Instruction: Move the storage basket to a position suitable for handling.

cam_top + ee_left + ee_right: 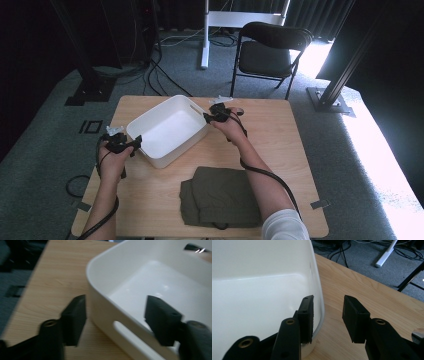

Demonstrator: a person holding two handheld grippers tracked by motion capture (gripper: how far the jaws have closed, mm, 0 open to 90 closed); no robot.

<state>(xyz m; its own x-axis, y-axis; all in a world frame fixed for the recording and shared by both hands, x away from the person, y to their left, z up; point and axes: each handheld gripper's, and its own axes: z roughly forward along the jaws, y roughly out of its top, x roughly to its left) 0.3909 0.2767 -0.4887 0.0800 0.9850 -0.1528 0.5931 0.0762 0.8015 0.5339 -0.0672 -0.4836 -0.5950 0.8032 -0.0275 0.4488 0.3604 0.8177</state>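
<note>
A white plastic bin point(167, 131) stands empty on the wooden table point(280, 145), left of the middle. My left gripper point(126, 144) is at its near-left end and my right gripper point(215, 116) at its far-right end. In the left gripper view the left gripper point(116, 305) is open and straddles the bin's wall point(100, 307) above a handle slot point(125, 330), one jaw outside and one inside. In the right gripper view the right gripper point(327, 307) is open across the bin's rim point(321, 307), which lies close to the inner jaw.
A folded olive garment point(220, 197) lies on the table's near side, between the person's forearms. A black folding chair point(267, 52) stands behind the table. Cables trail over the grey carpet point(45, 150). Bare tabletop lies to the right of the bin.
</note>
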